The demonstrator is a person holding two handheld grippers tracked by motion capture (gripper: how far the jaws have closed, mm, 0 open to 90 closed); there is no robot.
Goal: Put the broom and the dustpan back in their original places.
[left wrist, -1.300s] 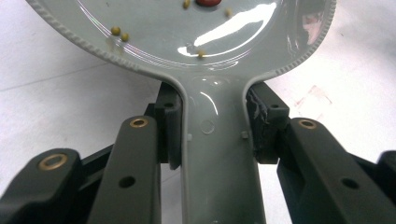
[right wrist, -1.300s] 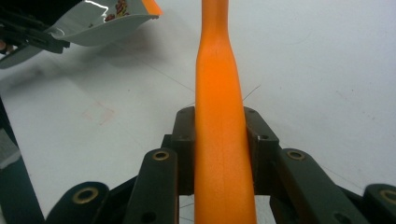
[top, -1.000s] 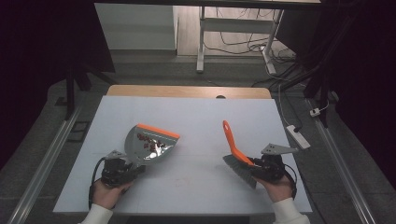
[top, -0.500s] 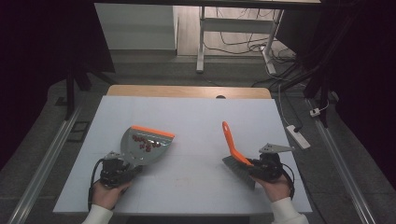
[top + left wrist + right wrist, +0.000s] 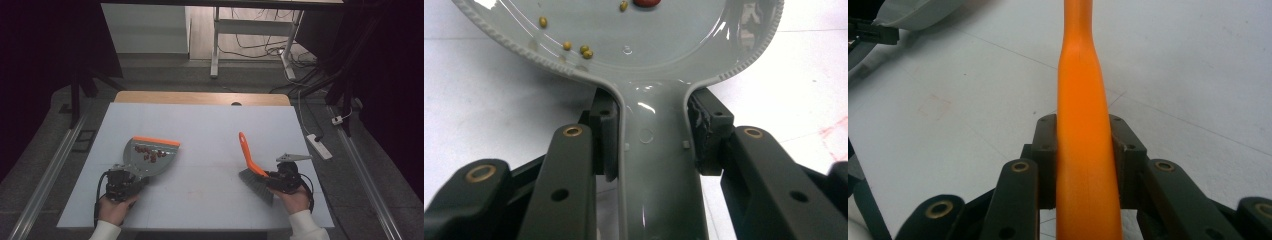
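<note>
A: Dustpan (image 5: 150,156) has levelled since a second ago; it sits flat at counter (image 5: 210,125) left now. My left hand-held gripper (image 5: 121,181) is clamped on its grey handle.

B: Right hand-held gripper (image 5: 280,178) is closed on the orange brush (image 5: 250,162) handle. Both are light, rigid, slick plastic, so I grip necks.

A: Left gripper view resolves small yellow beans (image 5: 576,48); the high view just shows red bits.
</note>
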